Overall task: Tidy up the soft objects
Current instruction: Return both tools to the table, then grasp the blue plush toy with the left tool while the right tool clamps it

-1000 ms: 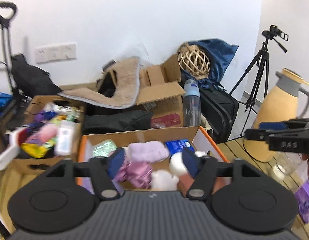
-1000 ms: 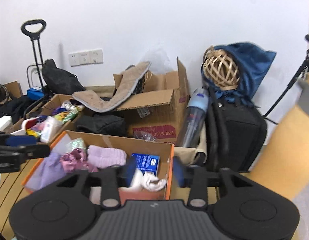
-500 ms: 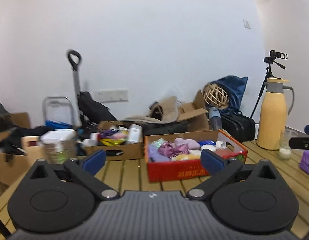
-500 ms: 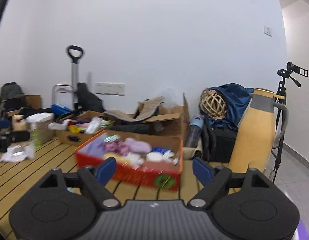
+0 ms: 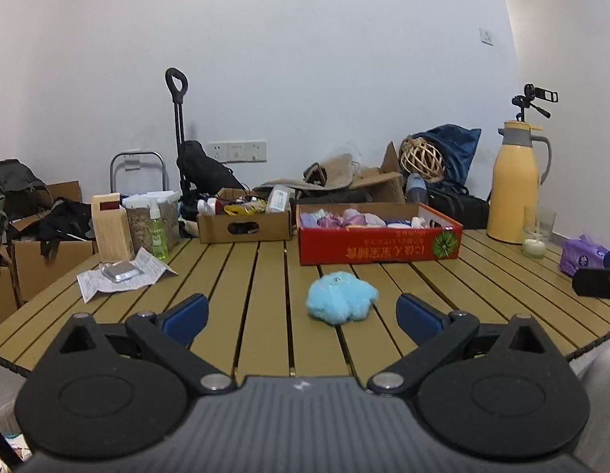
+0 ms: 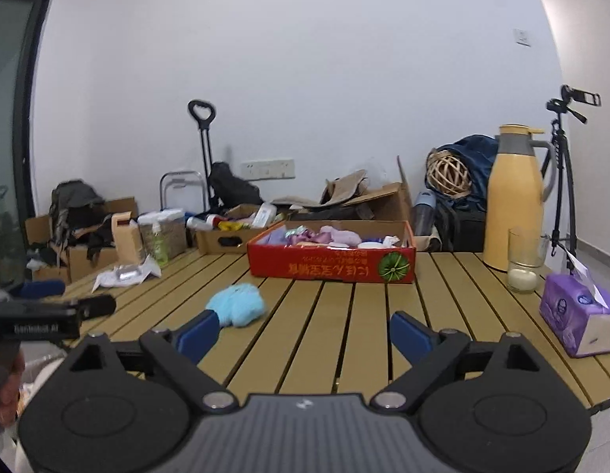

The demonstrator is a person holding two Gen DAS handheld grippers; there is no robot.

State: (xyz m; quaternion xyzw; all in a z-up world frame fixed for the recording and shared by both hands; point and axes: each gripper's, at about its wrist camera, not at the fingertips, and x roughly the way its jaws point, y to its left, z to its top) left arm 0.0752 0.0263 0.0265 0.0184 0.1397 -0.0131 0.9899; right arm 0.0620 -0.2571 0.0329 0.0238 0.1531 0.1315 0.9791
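Clearly both tools hold nothing: the left gripper stands wide, the right gripper has its jaws opening. Lower centre of the left view, the blue plush toy lies alone on the slatted table, short of the red box. A shallow pinch could catch fluff only and drop it.

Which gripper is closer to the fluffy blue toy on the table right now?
Left. The left gripper faces the blue toy head-on, fingers open. The right gripper, jaws opening, sits off to the toy's right.
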